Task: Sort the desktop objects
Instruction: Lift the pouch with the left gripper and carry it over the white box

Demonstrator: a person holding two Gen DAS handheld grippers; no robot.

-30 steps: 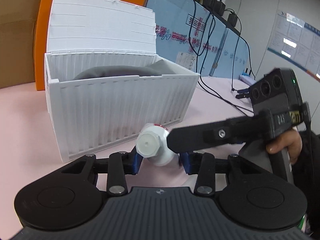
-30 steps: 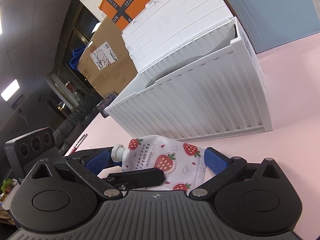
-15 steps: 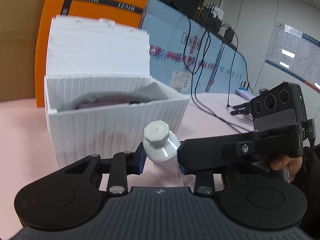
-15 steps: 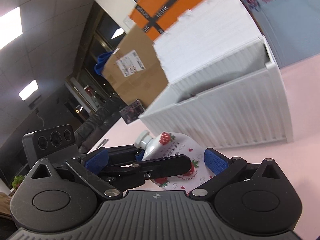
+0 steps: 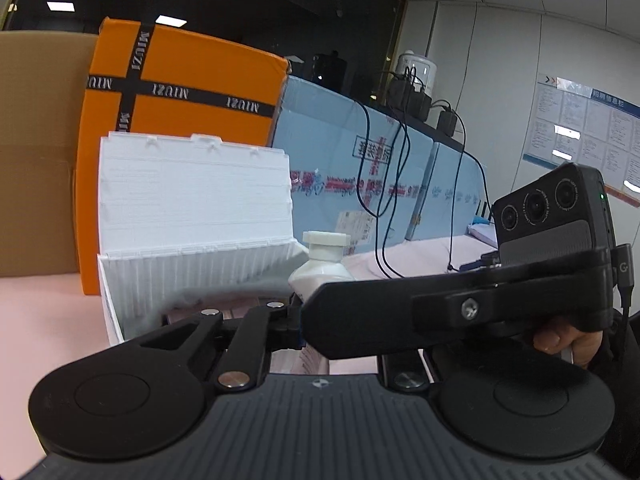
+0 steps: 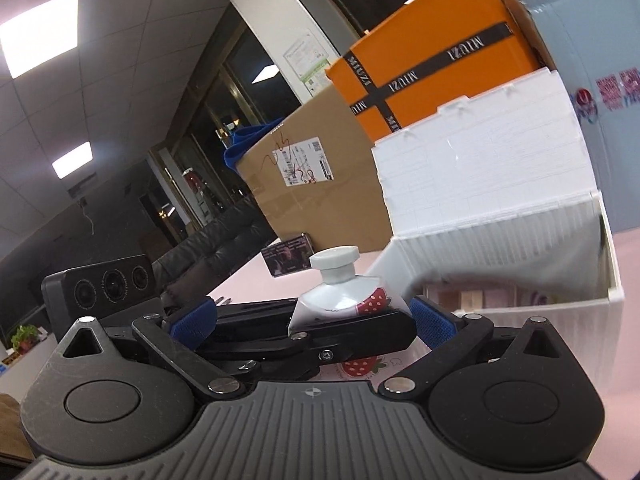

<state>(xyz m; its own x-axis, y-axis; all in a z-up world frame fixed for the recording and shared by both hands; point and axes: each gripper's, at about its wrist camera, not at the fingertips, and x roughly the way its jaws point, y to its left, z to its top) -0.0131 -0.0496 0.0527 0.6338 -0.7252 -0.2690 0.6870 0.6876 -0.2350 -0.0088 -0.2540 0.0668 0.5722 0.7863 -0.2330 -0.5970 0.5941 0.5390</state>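
Up close: strawberry pouch (image 6: 352, 300) is off the desk, cap up, w/ both claws at it. Left gripper (image 6: 352, 322) comes across the right wrist view as a black bar and is clenched on the pouch's neck/upper body, just below the white cap (image 6: 335, 258). Right gripper (image 6: 310, 318) has its blue pads (image 6: 434, 322) standing wide either side of the pouch. Right-hand pad sits next to the pouch edge, left-hand pad well clear, so it looks released, prob. not gripping, though the crossing bar hides part of the contact.

Just behind: white ribbed bin (image 5: 192, 276), lid flipped up, already holding a grey cloth-like item and some pinkish things, blurred, can't ID them. So part of the sort looks done.

Pouch is near the bin's front rim, not over the opening yet. Left to do: carry it over the rim, let go inside.

Further back: orange box (image 5: 180, 80), cardboard box (image 6: 308, 168), blue board w/ cables (image 5: 360, 148).
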